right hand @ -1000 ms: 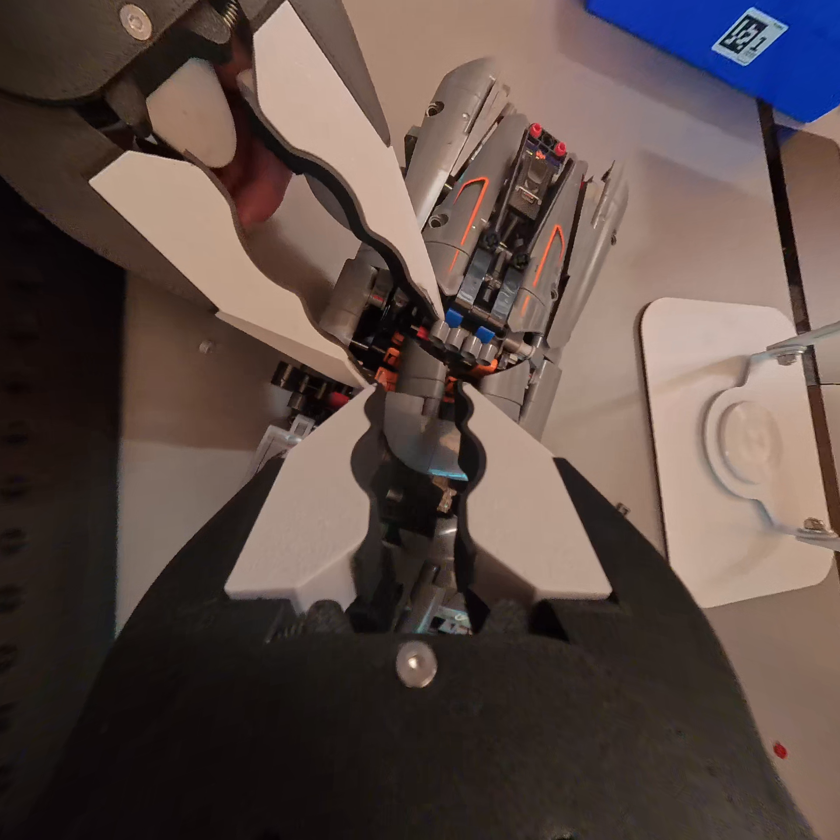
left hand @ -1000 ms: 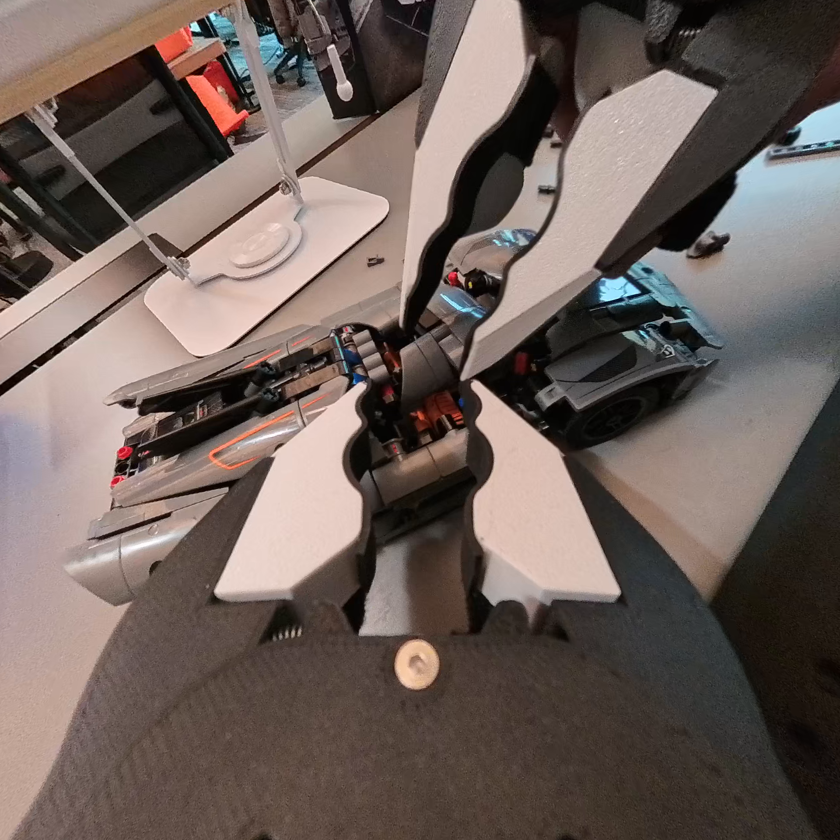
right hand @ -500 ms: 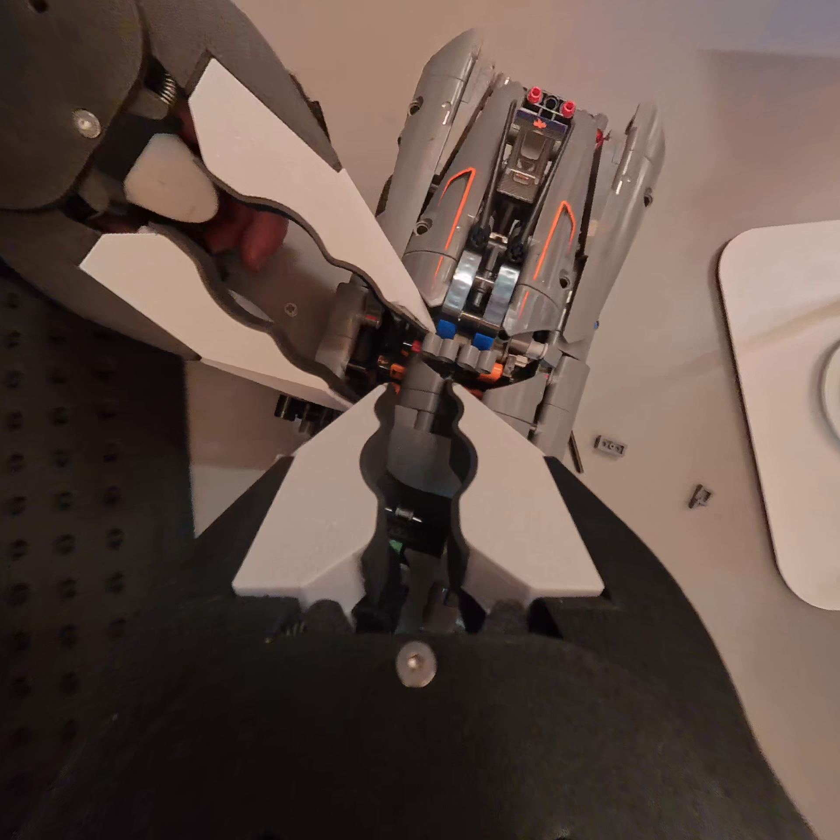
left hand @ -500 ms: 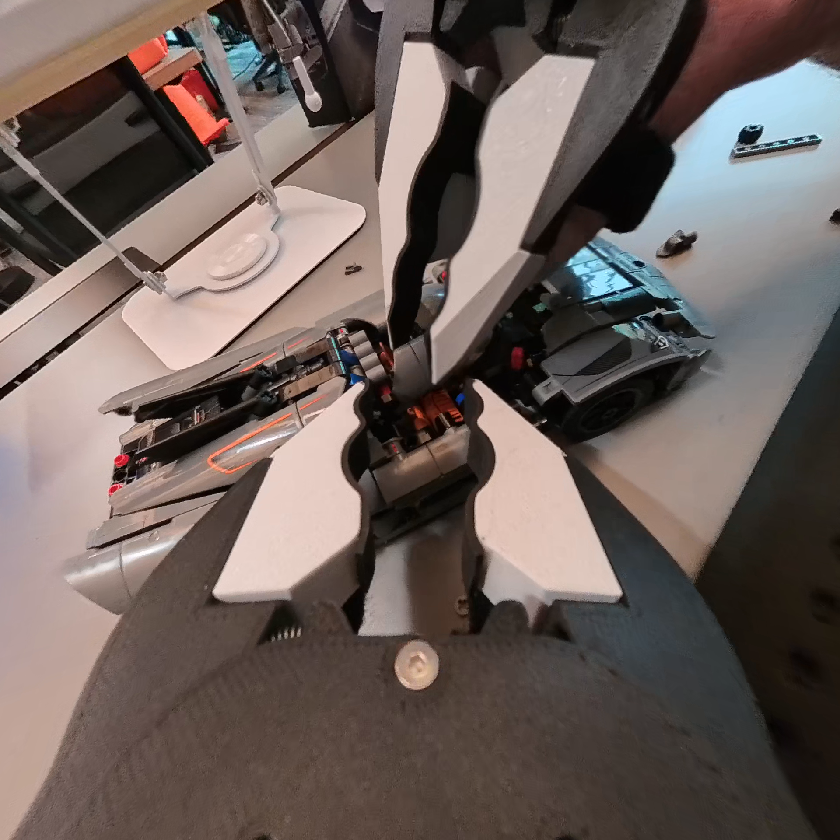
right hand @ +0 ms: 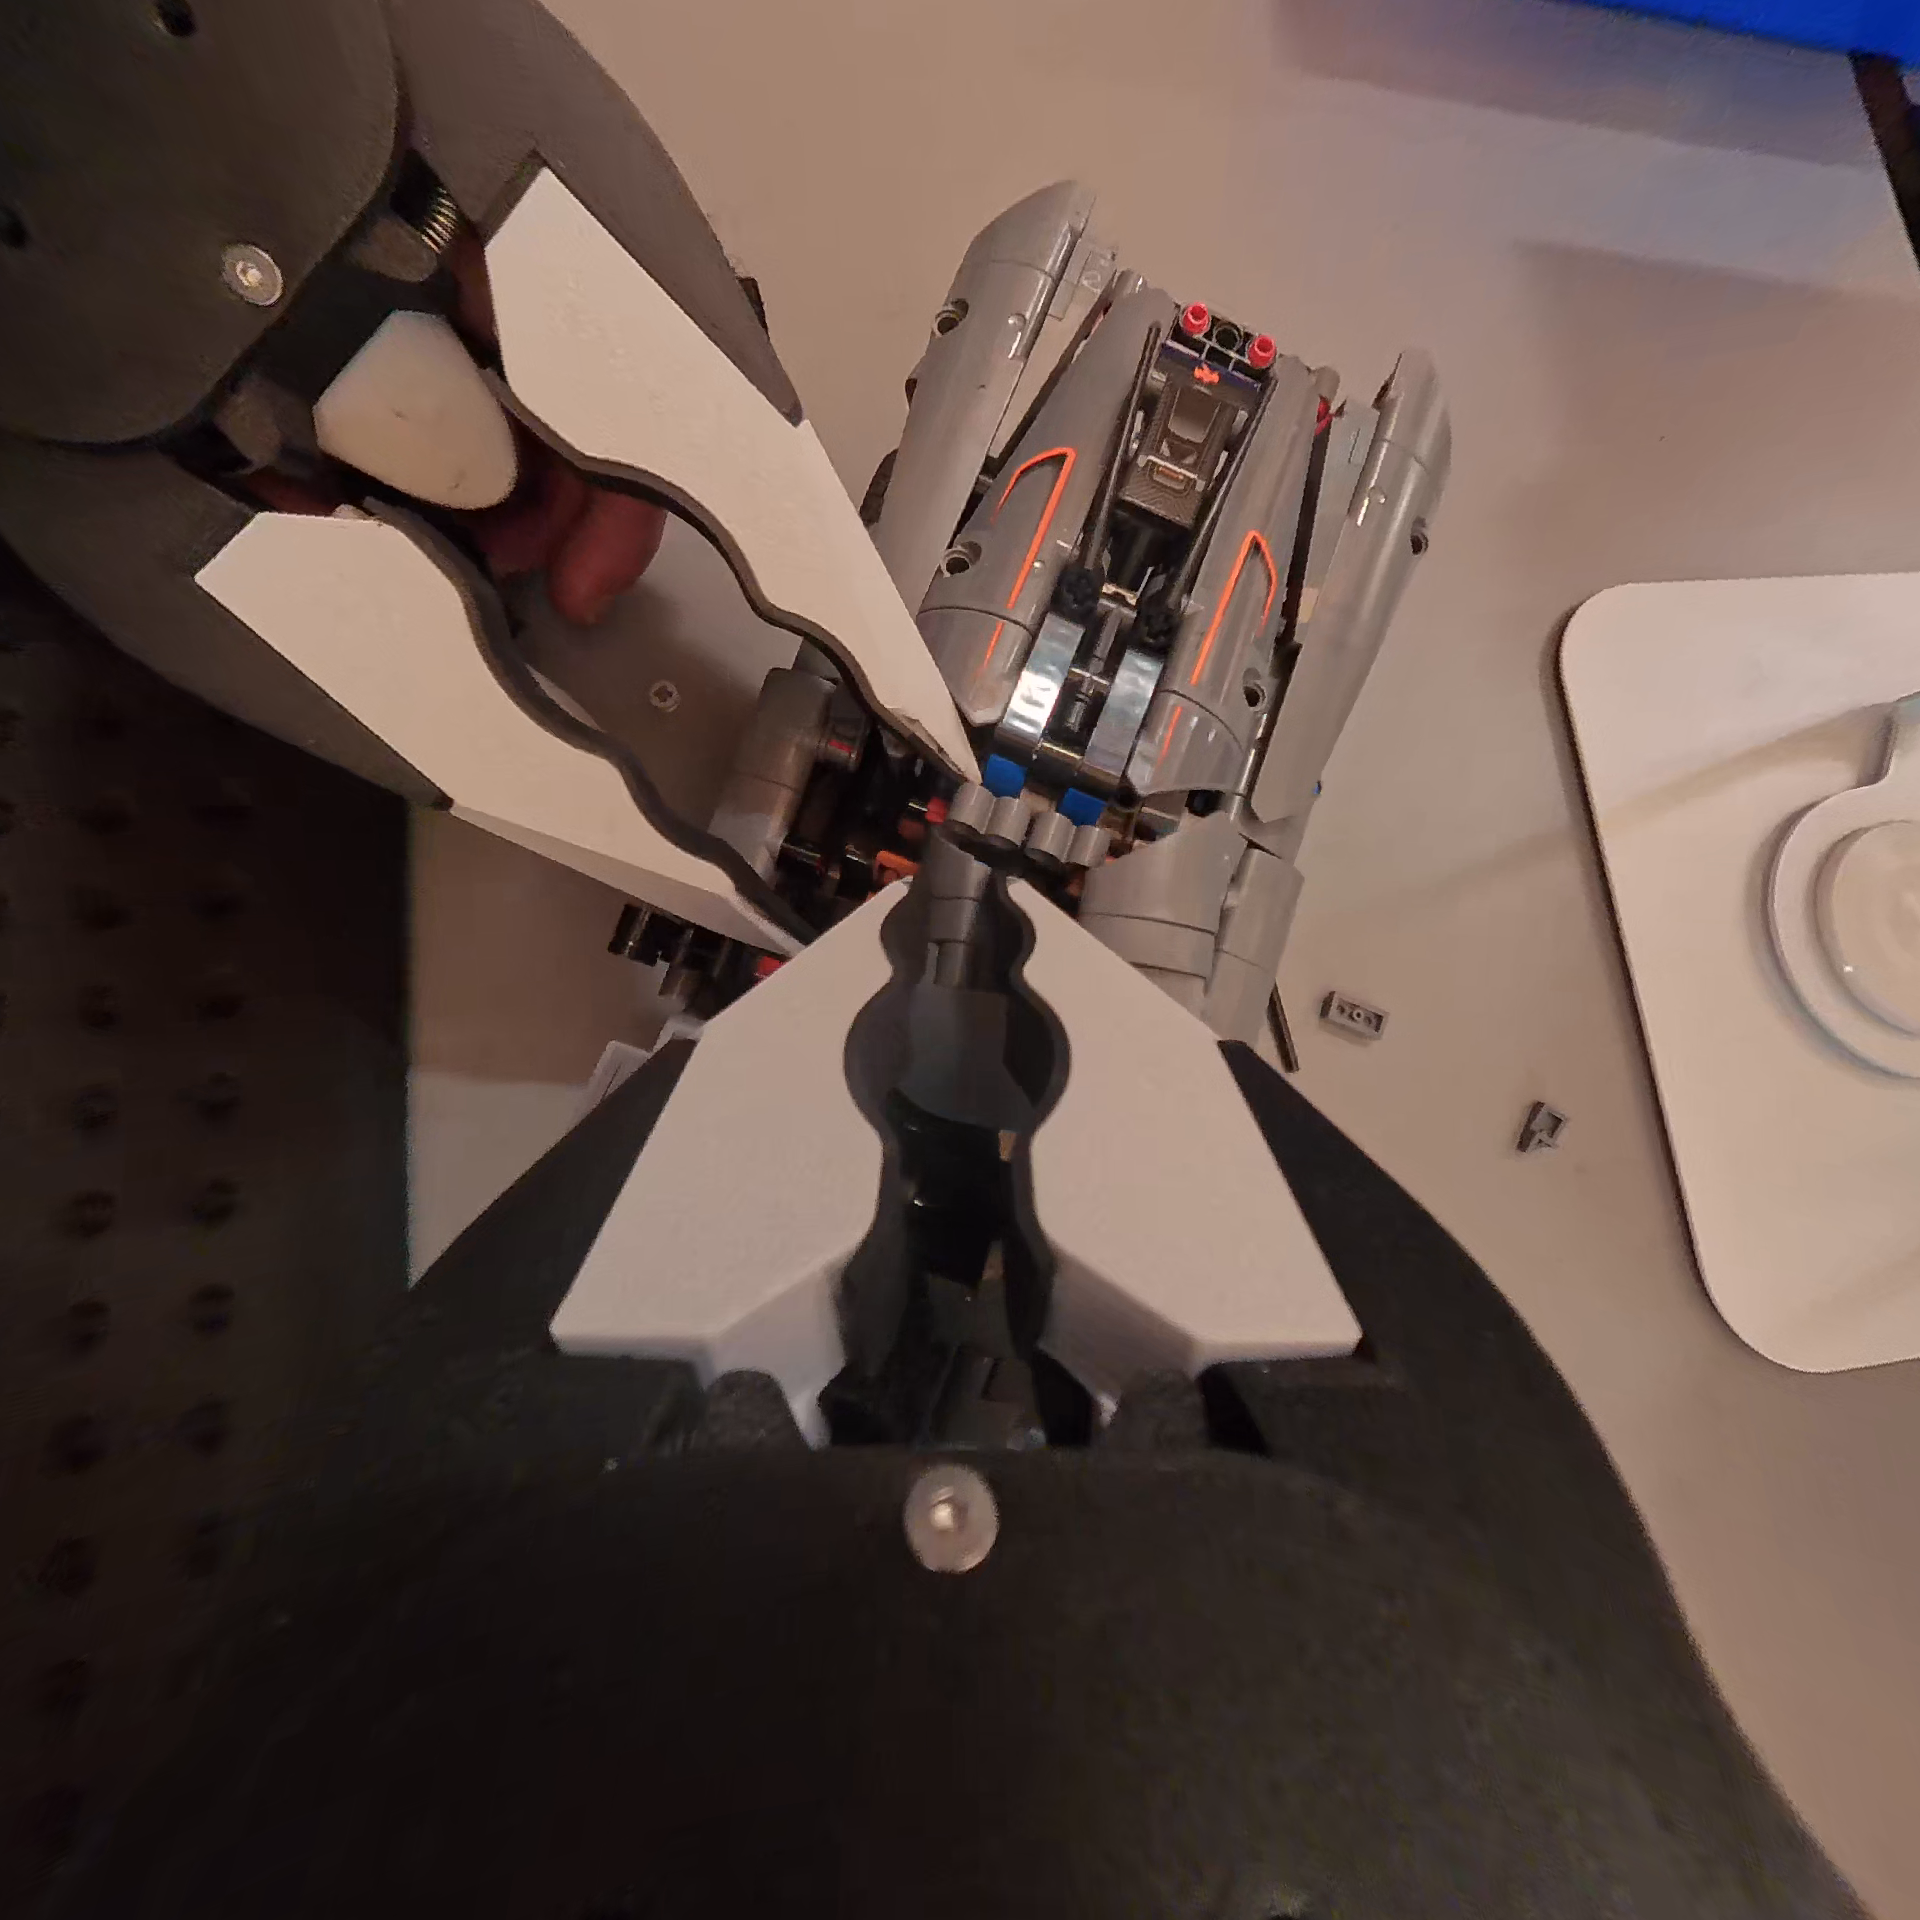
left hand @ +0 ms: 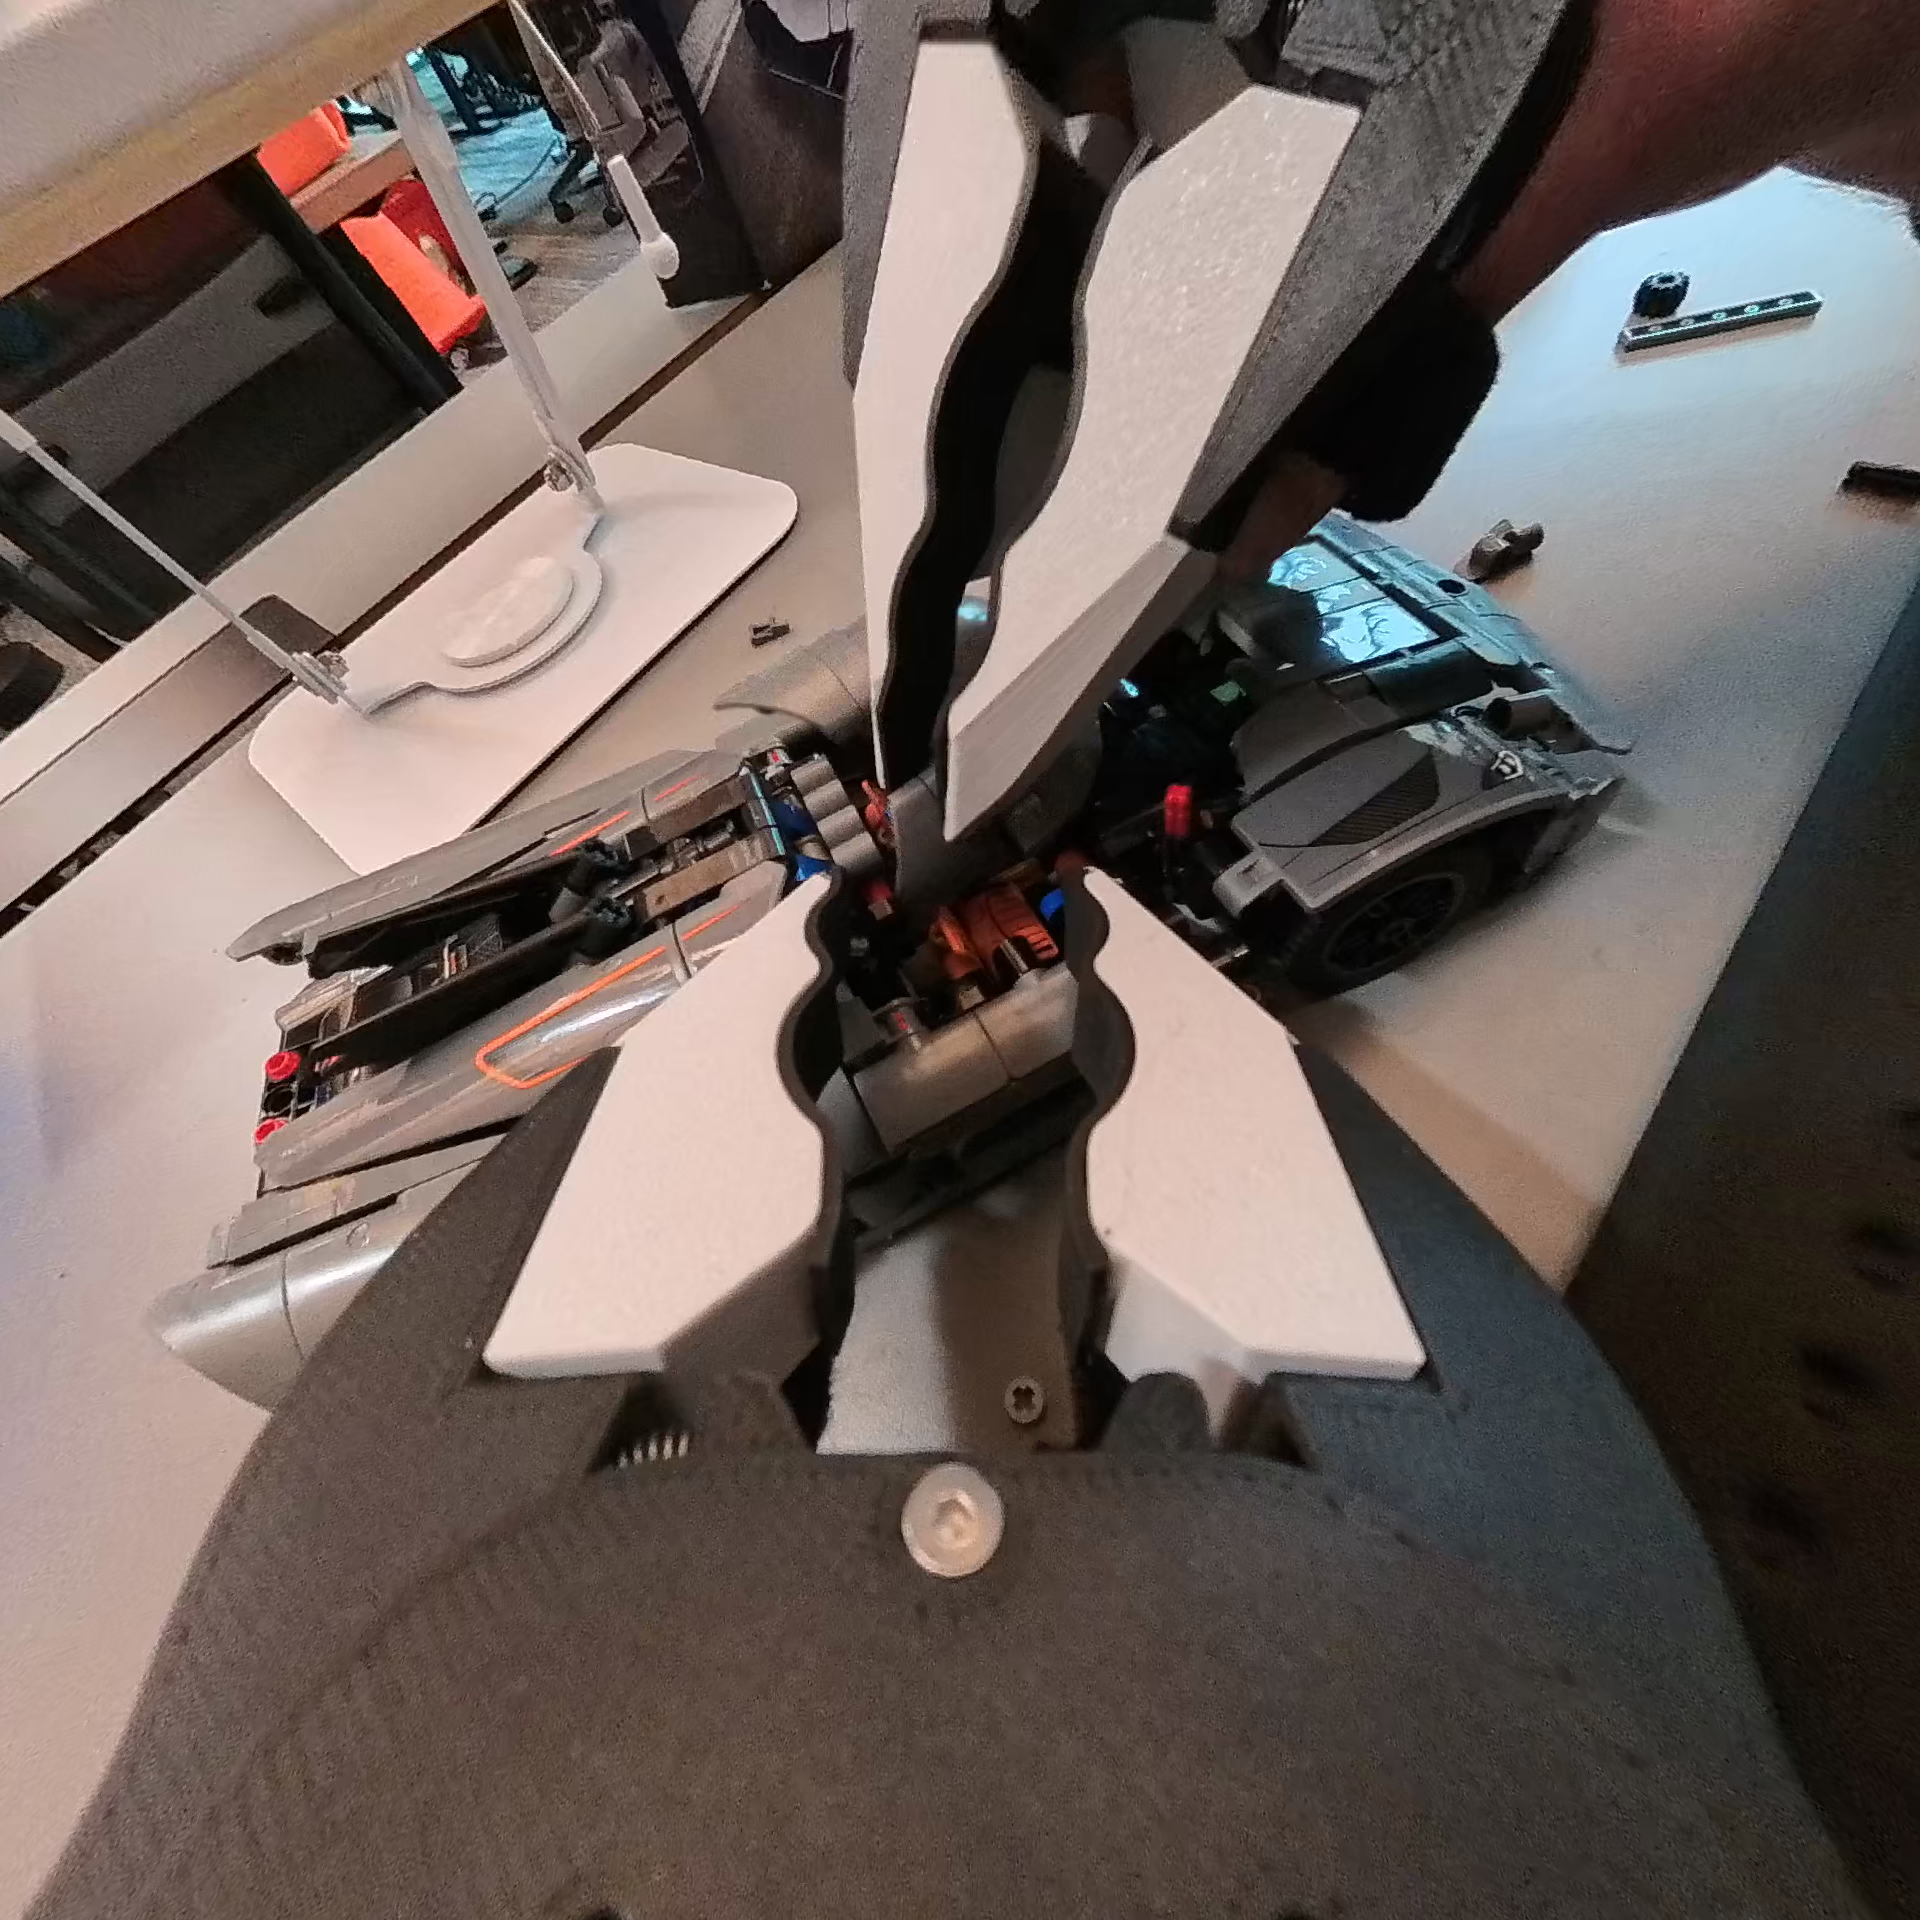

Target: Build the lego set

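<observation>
A grey lego car (left hand: 1351, 831) with orange lines lies on the light table, its rear cover raised; it also shows in the right wrist view (right hand: 1143, 623). My left gripper (left hand: 956, 883) straddles the car's side at the middle, jaws against a grey side block (left hand: 956, 1081). In the right wrist view it (right hand: 883, 862) comes in from the upper left. My right gripper (right hand: 971, 894) is nearly shut on a narrow grey piece (right hand: 956, 914) in the car's middle. It (left hand: 914, 810) reaches down from above in the left wrist view. The car's front is hidden behind it.
A white stand base (left hand: 520, 644) sits beyond the car, at the right in the right wrist view (right hand: 1766, 935). Small loose grey pieces (right hand: 1353, 1013) lie beside the car. A black beam (left hand: 1714, 322) lies far right. The table's front edge (left hand: 1558, 1195) borders a dark perforated mat (right hand: 156, 1039). The black beam (left hand: 1714, 322) is about 30 cm from both grippers' fingertips.
My right gripper has narrowed onto the grey piece in the car's middle and shifted slightly. The left gripper keeps the same grip on the car's side.
</observation>
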Action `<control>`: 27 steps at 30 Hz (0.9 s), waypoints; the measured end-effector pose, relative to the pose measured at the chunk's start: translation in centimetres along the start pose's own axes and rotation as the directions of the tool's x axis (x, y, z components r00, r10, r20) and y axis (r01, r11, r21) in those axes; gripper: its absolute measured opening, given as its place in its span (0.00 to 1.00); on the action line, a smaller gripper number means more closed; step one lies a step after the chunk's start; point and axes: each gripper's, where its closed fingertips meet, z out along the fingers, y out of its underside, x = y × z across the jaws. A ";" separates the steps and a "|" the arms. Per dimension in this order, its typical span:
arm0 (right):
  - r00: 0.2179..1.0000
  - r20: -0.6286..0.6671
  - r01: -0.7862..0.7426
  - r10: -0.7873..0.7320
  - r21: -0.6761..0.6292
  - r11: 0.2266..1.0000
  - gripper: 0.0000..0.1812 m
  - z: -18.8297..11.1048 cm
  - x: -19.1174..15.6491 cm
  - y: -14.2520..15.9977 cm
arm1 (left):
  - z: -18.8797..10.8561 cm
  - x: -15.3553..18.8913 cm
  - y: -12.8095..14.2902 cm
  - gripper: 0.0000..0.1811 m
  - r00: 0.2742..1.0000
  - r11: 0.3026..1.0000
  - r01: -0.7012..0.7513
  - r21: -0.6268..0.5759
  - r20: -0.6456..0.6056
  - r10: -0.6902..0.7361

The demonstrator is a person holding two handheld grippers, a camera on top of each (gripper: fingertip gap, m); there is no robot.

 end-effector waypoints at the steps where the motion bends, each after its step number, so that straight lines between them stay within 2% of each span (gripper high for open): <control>1: 1.000 -0.001 0.006 -0.006 0.008 1.000 0.04 -0.1 0.0 -0.1 | 0.0 0.0 0.0 0.22 1.000 1.000 0.001 0.001 -0.001 -0.001; 12: 0.999 -0.011 0.041 -0.041 0.037 0.998 0.04 -0.4 0.0 -0.2 | 0.0 0.0 0.0 0.22 1.000 1.000 -0.008 0.001 0.005 0.008; 27: 0.980 -0.071 0.194 -0.186 0.146 0.970 0.03 -1.9 -0.2 -0.6 | -0.1 -0.3 0.1 0.20 0.998 0.998 -0.053 -0.015 0.038 0.053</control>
